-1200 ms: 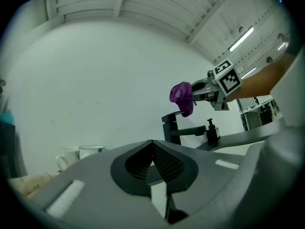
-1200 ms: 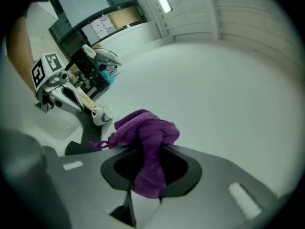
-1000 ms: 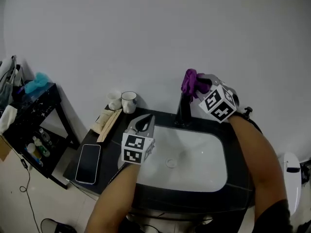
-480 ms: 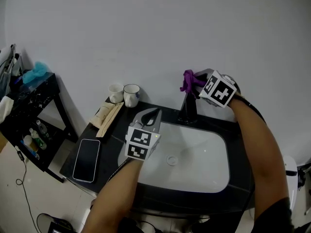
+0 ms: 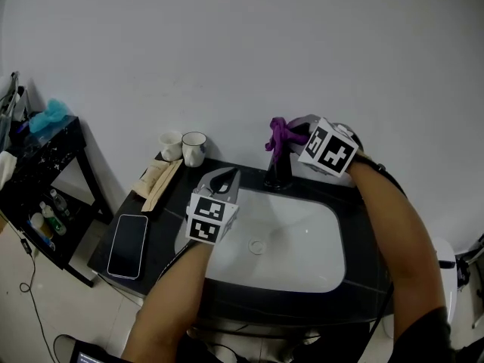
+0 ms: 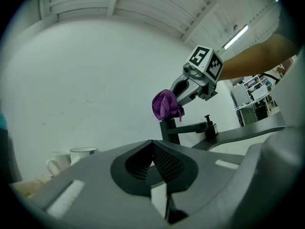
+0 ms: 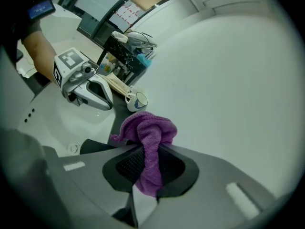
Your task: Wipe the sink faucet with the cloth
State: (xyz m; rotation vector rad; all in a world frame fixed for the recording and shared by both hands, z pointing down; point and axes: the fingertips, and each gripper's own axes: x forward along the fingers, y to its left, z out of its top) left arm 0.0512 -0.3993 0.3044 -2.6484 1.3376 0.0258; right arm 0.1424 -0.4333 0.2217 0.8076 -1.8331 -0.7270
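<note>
A black faucet (image 5: 277,174) stands at the back rim of the white sink (image 5: 302,267). My right gripper (image 5: 292,137) is shut on a purple cloth (image 5: 278,134) and holds it against the faucet's top. In the right gripper view the cloth (image 7: 148,136) bunches out past the jaws (image 7: 145,151), with the faucet spout (image 7: 97,146) below. My left gripper (image 5: 227,175) hovers over the sink's left rim, shut and holding nothing. From the left gripper view (image 6: 153,144) I see the cloth (image 6: 165,104) on the faucet (image 6: 182,129).
Two cups (image 5: 184,147) stand at the counter's back left, wooden utensils (image 5: 155,181) beside them. A phone (image 5: 128,245) lies on the counter's left end. A black shelf (image 5: 41,174) with bottles stands further left. The wall rises right behind the faucet.
The right gripper has stayed at the faucet top with the cloth, turning a little and rubbing leftward. The left gripper has kept its place by the sink's left rim.
</note>
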